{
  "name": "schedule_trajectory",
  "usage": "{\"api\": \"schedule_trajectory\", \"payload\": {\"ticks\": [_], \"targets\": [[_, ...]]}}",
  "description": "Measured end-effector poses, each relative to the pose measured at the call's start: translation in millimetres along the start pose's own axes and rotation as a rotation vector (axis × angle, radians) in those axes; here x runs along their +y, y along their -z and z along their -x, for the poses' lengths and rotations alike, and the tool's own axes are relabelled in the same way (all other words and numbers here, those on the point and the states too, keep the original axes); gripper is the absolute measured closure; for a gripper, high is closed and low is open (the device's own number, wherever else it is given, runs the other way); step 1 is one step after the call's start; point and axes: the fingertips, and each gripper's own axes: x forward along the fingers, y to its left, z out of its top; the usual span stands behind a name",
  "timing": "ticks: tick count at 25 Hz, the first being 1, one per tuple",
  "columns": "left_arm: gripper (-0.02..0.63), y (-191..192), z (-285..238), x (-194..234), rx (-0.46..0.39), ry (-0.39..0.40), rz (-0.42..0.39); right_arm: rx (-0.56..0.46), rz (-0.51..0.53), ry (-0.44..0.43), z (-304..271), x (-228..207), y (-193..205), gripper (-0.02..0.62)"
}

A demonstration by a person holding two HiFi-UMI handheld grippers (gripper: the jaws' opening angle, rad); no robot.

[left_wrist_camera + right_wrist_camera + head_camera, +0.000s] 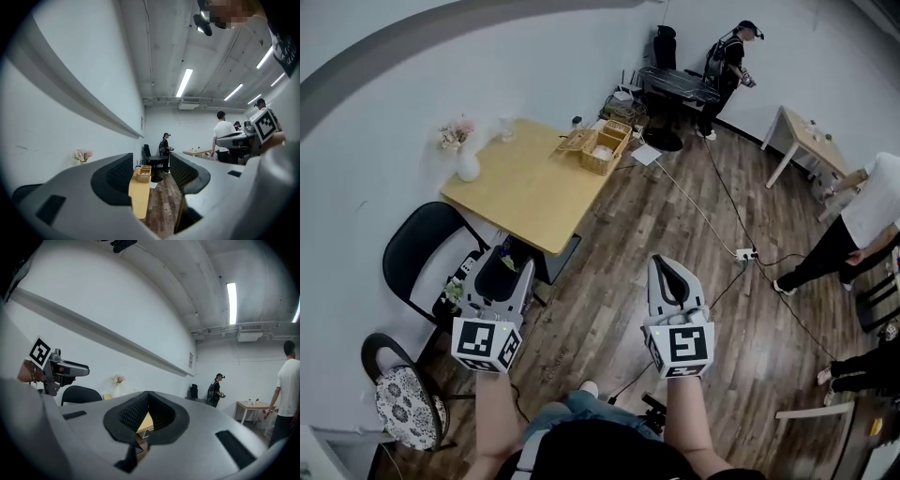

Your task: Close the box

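Note:
A woven box (606,147) stands at the far corner of the wooden table (528,192), its lid (576,141) laid open to the left. Both grippers hover over the floor, well short of the table. My left gripper (508,259) is open and holds nothing. In the left gripper view its open jaws (150,161) frame the distant box (144,174) and table. My right gripper (664,264) is shut and empty. The right gripper view shows its pads (140,409) meeting at the tips, with a strip of table behind.
A white vase of flowers (466,159) stands on the table's left side. Black chairs (420,255) and a cushioned stool (403,405) stand at the left. A power strip (745,253) with cables lies on the wood floor. People stand at the right (862,225) and the back (729,61).

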Motion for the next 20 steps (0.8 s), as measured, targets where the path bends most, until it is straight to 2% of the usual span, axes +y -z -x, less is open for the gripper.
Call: {"api": "schedule_trajectory", "payload": {"ticks": [6, 11, 20], "targets": [[0.374, 29.0, -31.7, 6.6, 0.046, 0.027, 0.028, 0.063, 0.012, 0.02, -22.1, -9.0, 19.9, 0.583], [0.374, 43.2, -67.7, 24.0, 0.053, 0.041, 0.056, 0.096, 0.029, 0.031, -51.8, -15.5, 32.9, 0.583], [0.374, 55.9, -185.9, 74.5, 0.045, 0.103, 0.085, 0.101, 0.03, 0.1, -156.6, -48.8, 26.5, 0.583]]}}
